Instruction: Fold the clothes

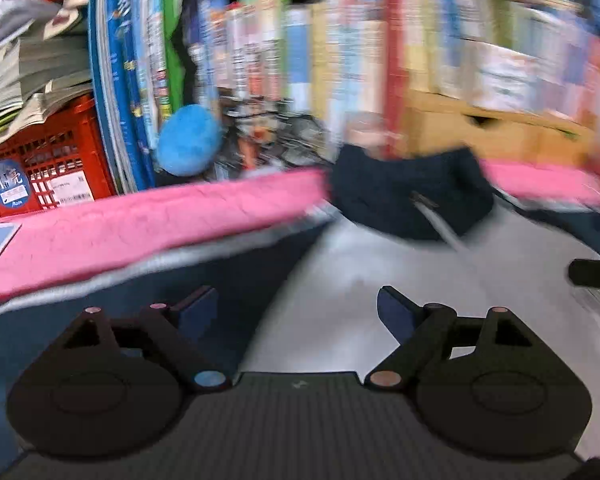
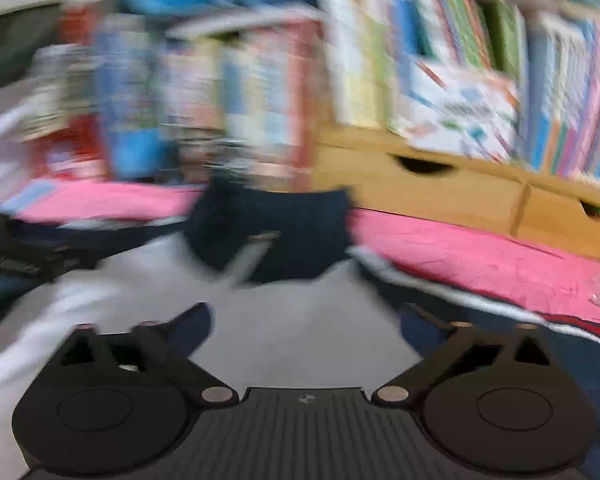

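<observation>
Lying spread across the pink cloth-covered tabletop (image 1: 140,224), the grey-and-navy zip-front garment (image 1: 340,292) has its dark navy collar (image 1: 408,196) at the far end, beside the light wooden drawer box (image 2: 440,192). Both the left gripper (image 1: 296,312) and the right gripper (image 2: 306,328) hover over the grey panel with jaws spread wide, gripping nothing. The fabric looks soft, light and limp, so it would likely sag unless pinched at a hem or seam edge. Only the left view shows the red plastic crate (image 1: 48,172); only the right shows the navy cuff with red stripes (image 2: 588,330). Motion blur hides whether any fold exists.
</observation>
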`<state>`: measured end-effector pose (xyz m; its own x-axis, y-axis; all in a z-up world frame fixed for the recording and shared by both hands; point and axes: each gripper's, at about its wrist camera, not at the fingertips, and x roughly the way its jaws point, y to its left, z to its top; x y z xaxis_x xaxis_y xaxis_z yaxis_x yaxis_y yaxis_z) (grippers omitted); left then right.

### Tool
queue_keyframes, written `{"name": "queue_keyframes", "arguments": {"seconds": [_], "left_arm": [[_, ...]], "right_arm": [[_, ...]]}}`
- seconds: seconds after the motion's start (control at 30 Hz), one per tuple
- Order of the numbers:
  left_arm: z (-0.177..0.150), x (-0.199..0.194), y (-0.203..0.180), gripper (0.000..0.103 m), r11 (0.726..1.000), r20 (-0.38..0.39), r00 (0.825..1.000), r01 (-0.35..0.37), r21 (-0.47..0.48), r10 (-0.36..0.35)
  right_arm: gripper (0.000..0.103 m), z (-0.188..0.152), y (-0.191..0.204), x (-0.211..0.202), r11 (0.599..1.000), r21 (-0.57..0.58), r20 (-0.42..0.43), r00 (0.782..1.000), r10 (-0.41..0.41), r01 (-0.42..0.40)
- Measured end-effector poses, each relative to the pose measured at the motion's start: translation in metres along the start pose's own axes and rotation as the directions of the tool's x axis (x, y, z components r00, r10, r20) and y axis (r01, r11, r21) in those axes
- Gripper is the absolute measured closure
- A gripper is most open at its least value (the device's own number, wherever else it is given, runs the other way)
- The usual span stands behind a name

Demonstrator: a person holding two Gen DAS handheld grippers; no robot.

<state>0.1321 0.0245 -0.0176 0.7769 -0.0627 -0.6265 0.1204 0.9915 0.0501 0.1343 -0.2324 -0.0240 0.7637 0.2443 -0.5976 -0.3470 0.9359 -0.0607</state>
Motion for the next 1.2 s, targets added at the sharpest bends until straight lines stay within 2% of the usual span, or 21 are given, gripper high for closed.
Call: {"name": "queue_keyframes", "arguments": {"seconds": [0.07, 0.13, 0.17, 0.2, 0.3, 0.37, 0.43, 0.5, 0.53, 0.6, 0.67, 0.7, 0.77, 0.8, 0.83, 0.9, 0.97, 1.1, 1.2], "left_arm": [[-0.025, -0.028, -0.014, 0.007, 0.997, -0.005, 1.0, 0.028, 0.076, -0.027], [-0.048, -0.036, -0.018, 0.007, 0.991, -0.031, 0.999, -0.01, 0.137, 0.014], [-0.059, -0.04, -0.016, 0.006, 0.989, -0.042, 0.999, -0.027, 0.147, 0.034], [-0.065, -0.045, -0.008, 0.004, 0.994, -0.038, 0.999, -0.023, 0.108, 0.028], [-0.077, -0.057, 0.015, 0.004, 0.999, -0.052, 0.998, -0.047, 0.008, 0.048], [-0.082, -0.062, 0.023, 0.0, 0.994, -0.041, 0.993, -0.11, 0.017, 0.111], [-0.085, -0.069, 0.028, 0.0, 0.983, -0.041, 0.983, -0.18, 0.024, 0.181], [-0.086, -0.079, 0.031, 0.003, 0.971, -0.044, 0.97, -0.239, 0.03, 0.24], [-0.087, -0.088, 0.025, 0.007, 0.979, -0.027, 0.979, -0.201, 0.028, 0.202], [-0.09, -0.108, 0.013, 0.008, 0.992, 0.007, 0.992, -0.126, 0.025, 0.126], [-0.093, -0.127, 0.001, 0.007, 0.998, 0.042, 0.998, -0.049, 0.025, 0.048], [-0.095, -0.137, -0.005, 0.007, 1.0, 0.059, 0.998, -0.011, 0.026, 0.009], [-0.102, -0.152, -0.02, 0.004, 0.997, 0.075, 0.995, 0.064, 0.049, -0.068], [-0.107, -0.157, -0.029, 0.004, 0.993, 0.075, 0.991, 0.101, 0.067, -0.106], [-0.112, -0.162, -0.038, 0.004, 0.987, 0.072, 0.987, 0.135, 0.085, -0.142], [-0.127, -0.162, -0.047, 0.004, 0.981, 0.036, 0.986, 0.16, 0.111, -0.165], [-0.142, -0.159, -0.05, 0.003, 0.98, -0.003, 0.987, 0.159, 0.118, -0.16], [-0.169, -0.164, -0.037, 0.0, 0.99, 0.04, 0.992, 0.12, 0.079, -0.123], [-0.174, -0.17, -0.024, 0.0, 0.996, 0.043, 0.996, 0.073, 0.043, -0.075]], "right_arm": [[0.0, -0.015, 0.014, -0.028, 0.998, -0.044, 0.012, 0.999, 0.035, -0.035], [0.0, -0.031, 0.027, -0.057, 0.994, -0.089, 0.023, 0.997, 0.071, -0.069], [0.0, -0.038, 0.034, -0.071, 0.99, -0.112, 0.028, 0.996, 0.089, -0.085], [0.0, -0.046, 0.041, -0.085, 0.986, -0.134, 0.032, 0.994, 0.107, -0.102], [0.0, -0.058, 0.014, -0.101, 0.998, -0.055, 0.028, 1.0, -0.001, 0.002], [0.005, -0.067, -0.004, -0.112, 0.997, 0.0, 0.019, 0.997, -0.075, 0.075], [0.001, -0.075, -0.022, -0.122, 0.987, 0.054, 0.007, 0.989, -0.149, 0.148], [0.001, -0.083, -0.041, -0.132, 0.969, 0.107, -0.01, 0.975, -0.221, 0.221], [0.002, -0.087, -0.05, -0.137, 0.957, 0.133, -0.019, 0.966, -0.256, 0.256], [0.002, -0.096, -0.068, -0.148, 0.927, 0.183, -0.041, 0.945, -0.325, 0.327], [0.0, -0.098, -0.023, -0.173, 0.976, 0.102, 0.096, 0.974, -0.203, 0.193], [0.0, -0.1, 0.0, -0.186, 0.991, 0.047, 0.163, 0.978, -0.129, 0.123], [0.0, -0.11, 0.048, -0.209, 0.998, -0.068, 0.258, 0.966, 0.033, -0.016], [0.0, -0.119, 0.071, -0.217, 0.989, -0.12, 0.272, 0.955, 0.119, -0.089], [0.0, -0.126, 0.087, -0.218, 0.981, -0.148, 0.259, 0.953, 0.159, -0.124], [0.0, -0.139, 0.117, -0.22, 0.962, -0.199, 0.226, 0.947, 0.23, -0.186], [0.0, -0.159, 0.124, -0.221, 0.961, -0.195, 0.2, 0.952, 0.233, -0.195], [0.0, -0.201, 0.107, -0.226, 0.976, -0.089, 0.191, 0.959, 0.21, -0.196], [0.0, -0.228, 0.075, -0.246, 0.994, -0.003, 0.243, 0.965, 0.103, -0.105]]}}
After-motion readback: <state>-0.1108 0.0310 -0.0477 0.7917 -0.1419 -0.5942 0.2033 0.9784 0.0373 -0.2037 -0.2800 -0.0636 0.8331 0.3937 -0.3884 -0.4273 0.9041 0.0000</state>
